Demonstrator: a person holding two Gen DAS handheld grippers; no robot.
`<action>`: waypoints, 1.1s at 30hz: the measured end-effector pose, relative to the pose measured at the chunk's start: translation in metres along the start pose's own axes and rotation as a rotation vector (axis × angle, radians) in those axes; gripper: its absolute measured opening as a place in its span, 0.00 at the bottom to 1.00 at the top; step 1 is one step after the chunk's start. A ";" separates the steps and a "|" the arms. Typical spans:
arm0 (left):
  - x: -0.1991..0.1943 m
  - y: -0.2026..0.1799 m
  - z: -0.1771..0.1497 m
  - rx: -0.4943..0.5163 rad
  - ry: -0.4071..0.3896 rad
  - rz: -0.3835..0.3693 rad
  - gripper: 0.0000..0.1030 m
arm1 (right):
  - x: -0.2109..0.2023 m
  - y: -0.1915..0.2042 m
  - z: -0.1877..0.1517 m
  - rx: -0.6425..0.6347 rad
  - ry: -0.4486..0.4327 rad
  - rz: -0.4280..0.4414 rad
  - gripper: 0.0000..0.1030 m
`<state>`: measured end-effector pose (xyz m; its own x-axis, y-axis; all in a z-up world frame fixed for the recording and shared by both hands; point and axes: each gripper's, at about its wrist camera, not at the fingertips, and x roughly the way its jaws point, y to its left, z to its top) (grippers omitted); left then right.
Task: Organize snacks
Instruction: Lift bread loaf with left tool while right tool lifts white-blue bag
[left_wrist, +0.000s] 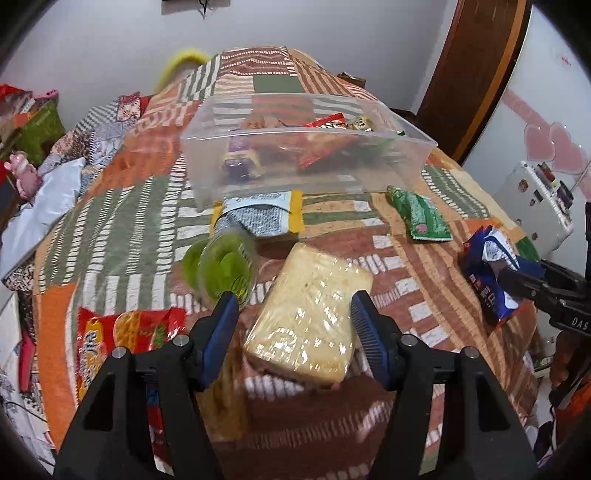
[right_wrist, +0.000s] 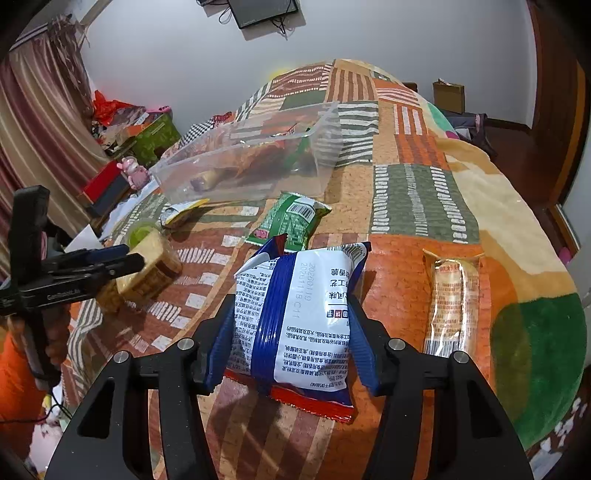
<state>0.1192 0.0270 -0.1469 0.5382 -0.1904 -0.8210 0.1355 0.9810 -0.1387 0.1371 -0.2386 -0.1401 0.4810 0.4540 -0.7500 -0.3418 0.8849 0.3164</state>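
Note:
A plastic-wrapped block of bread (left_wrist: 310, 314) sits tilted between the blue pads of my left gripper (left_wrist: 295, 314), which is shut on it just above the quilt. In the right wrist view the same bread (right_wrist: 147, 273) hangs in the left gripper (right_wrist: 125, 258) at the far left. My right gripper (right_wrist: 291, 325) is shut on a blue and white snack packet (right_wrist: 295, 317); the left wrist view shows that packet (left_wrist: 487, 273) at the right edge. A clear plastic bin (left_wrist: 207, 155) holding several snacks stands farther back on the bed.
Loose on the patchwork quilt (right_wrist: 417, 199) lie a green packet (left_wrist: 421, 216), a yellow-edged packet (left_wrist: 262, 218), a green cup (left_wrist: 225, 269), a red noodle packet (left_wrist: 129, 332) and a long golden wrapped stick (right_wrist: 450, 299). Clutter lines the bed's left side; a white cabinet (left_wrist: 535, 199) stands right.

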 end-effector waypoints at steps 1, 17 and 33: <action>0.002 0.000 0.002 -0.004 0.003 -0.011 0.61 | 0.000 0.000 0.001 0.002 -0.003 0.004 0.51; 0.034 -0.012 -0.001 0.021 0.092 -0.026 0.56 | 0.002 0.001 0.012 0.005 -0.013 0.041 0.51; -0.015 -0.012 0.055 -0.022 -0.085 -0.026 0.55 | -0.001 0.021 0.082 -0.039 -0.161 0.073 0.51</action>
<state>0.1554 0.0165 -0.1026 0.6037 -0.2178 -0.7669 0.1326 0.9760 -0.1727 0.1953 -0.2120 -0.0850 0.5754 0.5306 -0.6224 -0.4099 0.8456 0.3419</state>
